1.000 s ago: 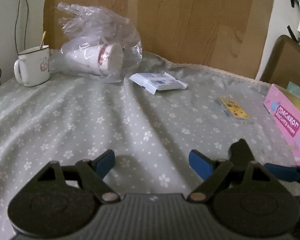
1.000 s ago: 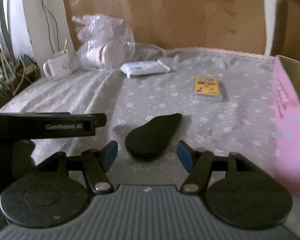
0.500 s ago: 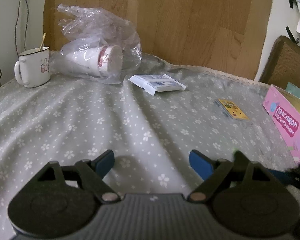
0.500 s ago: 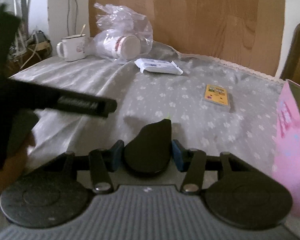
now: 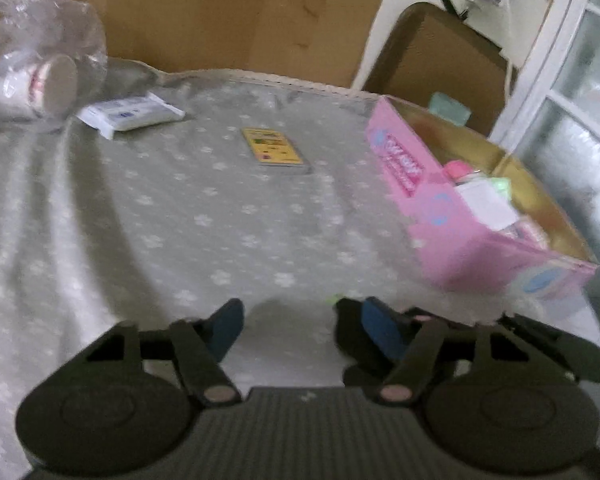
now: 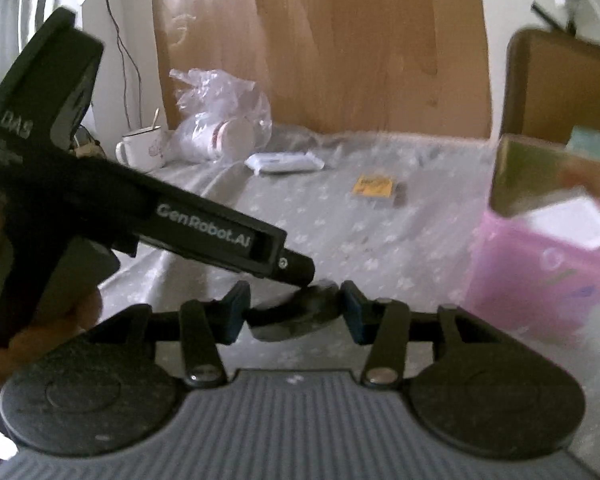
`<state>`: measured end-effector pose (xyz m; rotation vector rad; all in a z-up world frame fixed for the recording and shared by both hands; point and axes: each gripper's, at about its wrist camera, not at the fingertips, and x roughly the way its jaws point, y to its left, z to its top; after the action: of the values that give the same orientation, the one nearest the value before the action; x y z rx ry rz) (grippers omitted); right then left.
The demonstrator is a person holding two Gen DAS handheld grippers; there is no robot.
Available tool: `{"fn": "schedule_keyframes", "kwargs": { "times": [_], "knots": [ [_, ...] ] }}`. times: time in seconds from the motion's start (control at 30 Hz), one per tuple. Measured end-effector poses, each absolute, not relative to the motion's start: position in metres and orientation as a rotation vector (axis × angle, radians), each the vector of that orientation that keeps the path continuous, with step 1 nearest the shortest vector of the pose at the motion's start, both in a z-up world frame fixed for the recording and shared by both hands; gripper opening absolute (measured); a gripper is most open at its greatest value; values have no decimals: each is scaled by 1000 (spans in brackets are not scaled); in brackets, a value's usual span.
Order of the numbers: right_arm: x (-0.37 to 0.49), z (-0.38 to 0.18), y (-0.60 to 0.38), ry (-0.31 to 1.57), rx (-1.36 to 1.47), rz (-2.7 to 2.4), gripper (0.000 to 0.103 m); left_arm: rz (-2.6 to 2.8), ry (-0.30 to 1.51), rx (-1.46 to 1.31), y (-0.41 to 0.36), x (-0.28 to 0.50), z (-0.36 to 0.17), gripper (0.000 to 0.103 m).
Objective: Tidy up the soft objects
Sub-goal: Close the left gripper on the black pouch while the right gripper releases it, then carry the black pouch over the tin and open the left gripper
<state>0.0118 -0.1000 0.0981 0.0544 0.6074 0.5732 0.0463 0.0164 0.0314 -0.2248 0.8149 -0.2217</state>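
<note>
A black soft oval object (image 6: 288, 322) sits between the blue pads of my right gripper (image 6: 295, 312), which is shut on it just above the flowered cloth (image 6: 340, 220). The left tool's black housing (image 6: 204, 224) reaches in from the left, its tip right over the black object. In the left wrist view my left gripper (image 5: 302, 328) has its jaws closing, with only cloth (image 5: 180, 208) showing in the gap. A dark shape (image 5: 346, 340) lies against the outside of its right finger. The pink box (image 5: 452, 232) stands open at the right with several small items inside.
At the back left are a white mug (image 6: 140, 152), a plastic bag of paper cups (image 5: 40, 80) and a wipes pack (image 5: 132, 114). A yellow card pack (image 5: 274, 148) lies mid-table. A brown chair back (image 5: 440, 60) stands behind the pink box (image 6: 540, 272).
The right gripper closed on the black object and carried it toward the pink box. Both views swung to the right, and the left tool moved in over the object. The left jaws narrowed slightly.
</note>
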Motion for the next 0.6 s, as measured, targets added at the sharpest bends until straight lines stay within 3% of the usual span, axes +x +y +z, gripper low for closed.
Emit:
{"fn": "schedule_keyframes", "kwargs": {
  "times": [0.07, 0.37, 0.6],
  "knots": [
    [10, 102, -104, 567, 46, 563, 52, -273, 826, -265, 13, 48, 36, 41],
    [15, 137, -152, 352, 26, 415, 49, -406, 741, -259, -43, 73, 95, 41],
    [43, 143, -209, 294, 32, 268, 49, -500, 671, -176, -116, 108, 126, 41]
  ]
}}
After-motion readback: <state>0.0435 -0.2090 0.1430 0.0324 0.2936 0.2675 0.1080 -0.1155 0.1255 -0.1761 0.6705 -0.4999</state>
